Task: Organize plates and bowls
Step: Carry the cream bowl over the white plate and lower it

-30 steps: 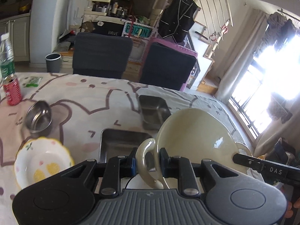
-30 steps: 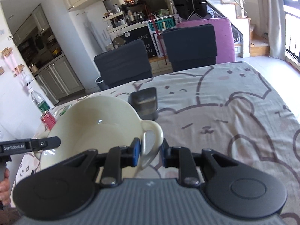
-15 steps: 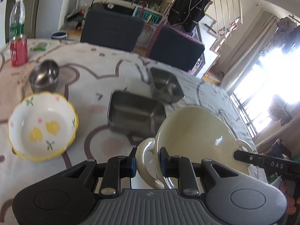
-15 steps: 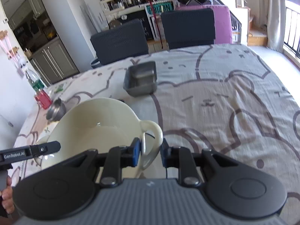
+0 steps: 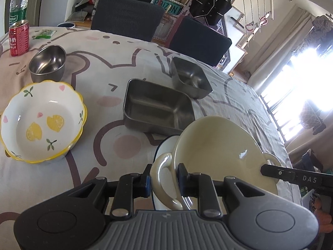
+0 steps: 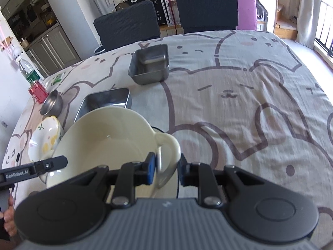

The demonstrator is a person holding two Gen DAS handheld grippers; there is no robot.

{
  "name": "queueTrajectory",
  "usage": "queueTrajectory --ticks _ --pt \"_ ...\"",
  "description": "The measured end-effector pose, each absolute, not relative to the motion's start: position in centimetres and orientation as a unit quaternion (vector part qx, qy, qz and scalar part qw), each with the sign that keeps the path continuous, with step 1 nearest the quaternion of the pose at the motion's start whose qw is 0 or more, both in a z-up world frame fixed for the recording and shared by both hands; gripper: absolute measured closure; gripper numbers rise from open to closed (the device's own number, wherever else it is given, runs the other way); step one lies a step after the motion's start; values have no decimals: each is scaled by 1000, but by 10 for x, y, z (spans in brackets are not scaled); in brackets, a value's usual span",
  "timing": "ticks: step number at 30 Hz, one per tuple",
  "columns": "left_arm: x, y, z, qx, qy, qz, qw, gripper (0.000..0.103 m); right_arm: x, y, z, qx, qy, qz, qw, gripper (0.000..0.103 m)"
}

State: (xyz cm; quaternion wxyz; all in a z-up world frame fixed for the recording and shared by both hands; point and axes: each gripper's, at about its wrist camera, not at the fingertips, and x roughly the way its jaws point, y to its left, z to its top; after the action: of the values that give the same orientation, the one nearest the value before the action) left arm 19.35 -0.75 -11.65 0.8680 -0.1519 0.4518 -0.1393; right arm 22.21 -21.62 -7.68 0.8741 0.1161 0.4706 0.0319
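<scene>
A cream bowl with a loop handle on each side hangs low over the table. My left gripper is shut on its near handle in the left wrist view. My right gripper is shut on the opposite handle. Under the bowl shows the edge of a white plate with a dark blue rim. A lemon-patterned bowl sits to the left. Behind stand a round steel bowl, a large steel tray and a smaller steel tray.
A red milk can and a water bottle stand at the far left of the bear-print tablecloth. Two dark chairs line the far side. A person's hand holds the left gripper.
Both grippers have sunk with the cream bowl and tipped further down. The table dishes now fill more of both views, and the white plate's rim has come into sight under the bowl.
</scene>
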Motion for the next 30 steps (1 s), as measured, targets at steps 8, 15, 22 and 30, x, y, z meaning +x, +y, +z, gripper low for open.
queueTrajectory --ticks 8,15,22,30 --pt "194 -5 -126 -157 458 -142 863 76 227 -215 -82 107 483 32 868 77" --pt "195 -4 -134 -167 465 -143 858 76 232 -215 -84 102 489 28 866 77" --pt "196 -3 -143 -169 475 -142 852 75 236 -214 -89 91 498 27 862 77" --pt "197 -1 -149 -170 483 -138 848 73 238 -211 -89 79 497 30 864 78"
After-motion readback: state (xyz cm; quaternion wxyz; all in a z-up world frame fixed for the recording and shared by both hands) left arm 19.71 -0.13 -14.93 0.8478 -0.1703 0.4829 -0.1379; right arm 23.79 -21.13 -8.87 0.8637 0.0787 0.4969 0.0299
